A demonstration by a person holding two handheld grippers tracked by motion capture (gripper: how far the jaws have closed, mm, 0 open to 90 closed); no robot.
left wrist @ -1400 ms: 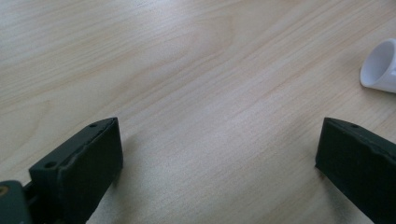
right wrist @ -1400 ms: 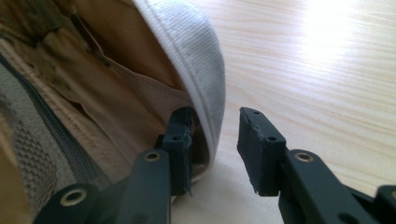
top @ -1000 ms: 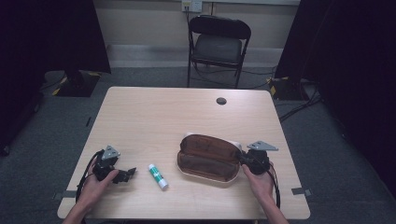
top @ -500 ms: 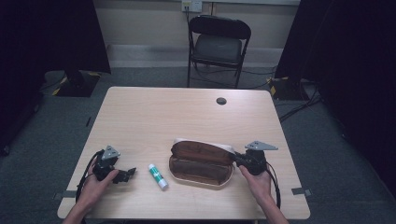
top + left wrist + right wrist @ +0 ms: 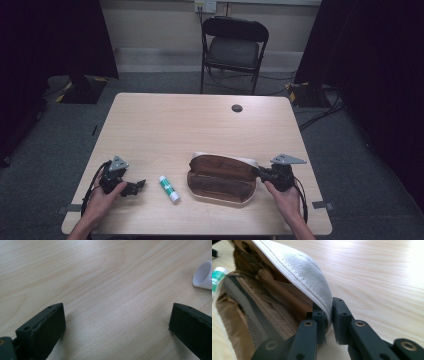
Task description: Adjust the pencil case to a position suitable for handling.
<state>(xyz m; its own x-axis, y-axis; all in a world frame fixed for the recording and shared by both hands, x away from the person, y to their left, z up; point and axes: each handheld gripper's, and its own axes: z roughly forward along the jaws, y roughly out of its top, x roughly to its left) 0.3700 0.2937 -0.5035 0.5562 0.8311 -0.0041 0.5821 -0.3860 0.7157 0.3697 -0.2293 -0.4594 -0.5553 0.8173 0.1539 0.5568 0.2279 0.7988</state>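
Light wooden table (image 5: 200,125) seen from above, folding chair (image 5: 234,47) beyond the far edge, small dark disc (image 5: 237,108) near that edge. Left gripper (image 5: 139,185) resting low at the near left corner, held by a hand (image 5: 102,197). Glue stick (image 5: 169,188) lying just beside it, apart from the jaws. Brown pencil case (image 5: 220,177) right of the stick, lid tilted up. Right gripper (image 5: 258,172) at the case's right end, touching the lid edge.

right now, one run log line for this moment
right hand-held gripper: shut on case lid, half raised | left hand-held gripper: open, on table | glue stick: between gripper and case
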